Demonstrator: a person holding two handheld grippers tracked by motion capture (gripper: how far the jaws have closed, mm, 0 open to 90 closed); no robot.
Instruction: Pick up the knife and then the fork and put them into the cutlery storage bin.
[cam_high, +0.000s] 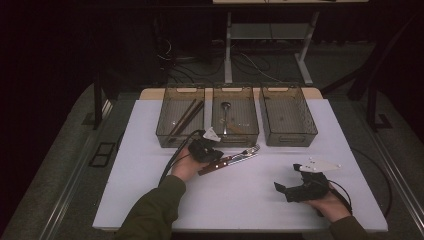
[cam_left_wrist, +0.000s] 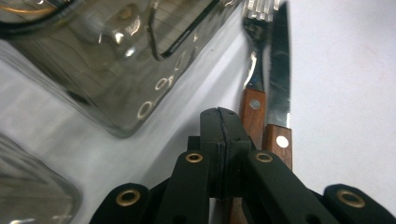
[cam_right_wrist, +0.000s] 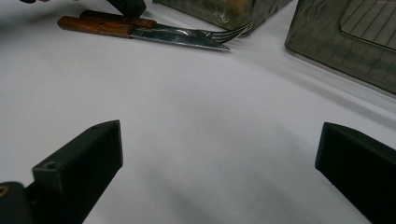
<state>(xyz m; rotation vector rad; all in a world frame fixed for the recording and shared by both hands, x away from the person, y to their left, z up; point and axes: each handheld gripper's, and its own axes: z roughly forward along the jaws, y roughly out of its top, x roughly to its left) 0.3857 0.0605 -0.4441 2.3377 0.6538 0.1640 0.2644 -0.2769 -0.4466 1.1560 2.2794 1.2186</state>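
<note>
I'm seeing the left gripper (cam_high: 206, 149) sitting with jaws pressed together, empty, tips just beside the fork (cam_left_wrist: 252, 88) handle; forearm is angling in from 6 toward 12. Fork and knife (cam_left_wrist: 279, 88) are lying side by side below the middle bin (cam_high: 235, 131). Right gripper (cam_high: 300, 187) is resting at 4, jaws wide over the table (cam_right_wrist: 196, 130).

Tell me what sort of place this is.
Probably a lab or recording workspace, not a kitchen: a white table with three clear bins for sorting cutlery, bare desk legs and loose cables on the floor behind.
</note>
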